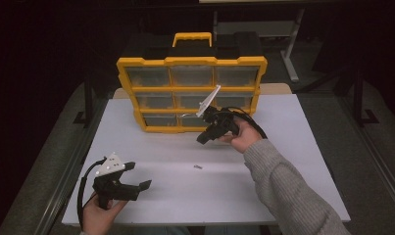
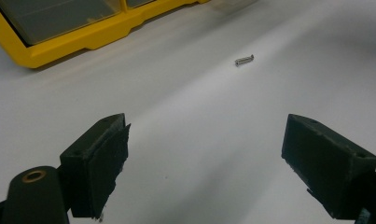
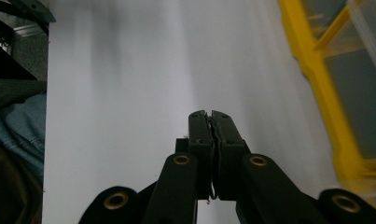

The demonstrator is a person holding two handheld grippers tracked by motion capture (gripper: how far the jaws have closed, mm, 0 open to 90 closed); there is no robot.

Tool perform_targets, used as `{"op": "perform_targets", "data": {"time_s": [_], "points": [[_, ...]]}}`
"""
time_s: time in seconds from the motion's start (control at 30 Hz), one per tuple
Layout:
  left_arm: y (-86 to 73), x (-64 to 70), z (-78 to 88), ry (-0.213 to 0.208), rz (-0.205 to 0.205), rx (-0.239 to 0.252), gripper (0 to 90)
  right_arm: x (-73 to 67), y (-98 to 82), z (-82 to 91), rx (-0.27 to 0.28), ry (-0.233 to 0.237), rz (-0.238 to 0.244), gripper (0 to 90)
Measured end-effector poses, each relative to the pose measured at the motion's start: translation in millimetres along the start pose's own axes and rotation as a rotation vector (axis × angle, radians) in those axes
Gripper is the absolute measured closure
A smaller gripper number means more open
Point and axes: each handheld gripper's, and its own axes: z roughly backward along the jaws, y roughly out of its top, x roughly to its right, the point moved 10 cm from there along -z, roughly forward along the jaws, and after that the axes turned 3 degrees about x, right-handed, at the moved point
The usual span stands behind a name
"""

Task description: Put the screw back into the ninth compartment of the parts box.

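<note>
Metal screw (image 1: 198, 167): loose on the white bench (image 1: 151, 147), long axis crosswise.
Left gripper (image 1: 134, 178): nearer, fingers wide, empty.
Right gripper (image 1: 203, 138): fingers pressed together, apparently empty.

The room around the table (image 1: 151, 161) is very dim, almost black, while the white tabletop catches soft overhead light and reads pale grey. Shadows under the organizer (image 1: 190, 93) and the grippers are faint and diffuse. The high view is grainy and soft. In the left gripper view the screw (image 2: 244, 60) is fairly sharp, the near jaws slightly blurred. The right gripper view shows streaky motion blur across the table, with a bright washed-out patch.
</note>
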Motion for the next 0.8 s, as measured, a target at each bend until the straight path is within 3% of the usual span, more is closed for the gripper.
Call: {"op": "perform_targets", "data": {"time_s": [0.37, 0.7, 0.77, 0.8], "points": [[0.0, -0.1, 0.2, 0.0, 0.001, 0.0, 14.2, 18.5, 3.6, 35.3, 0.035, -0.049, -0.026, 86.8], [-0.5, 0.5, -1.2, 0.0, 0.005, 0.0, 14.2, 43.6, -18.1, 53.1, 0.026, -0.113, -0.087, 86.7], [-0.4, 0.5, -1.2, 0.0, 0.006, 0.0, 14.2, 49.9, -21.5, 53.5, 0.031, -0.123, -0.068, 86.7], [-0.4, 0.5, -1.2, 0.0, 0.006, 0.0, 14.2, 49.7, -25.6, 54.4, 0.01, -0.129, -0.106, 86.7]]}}
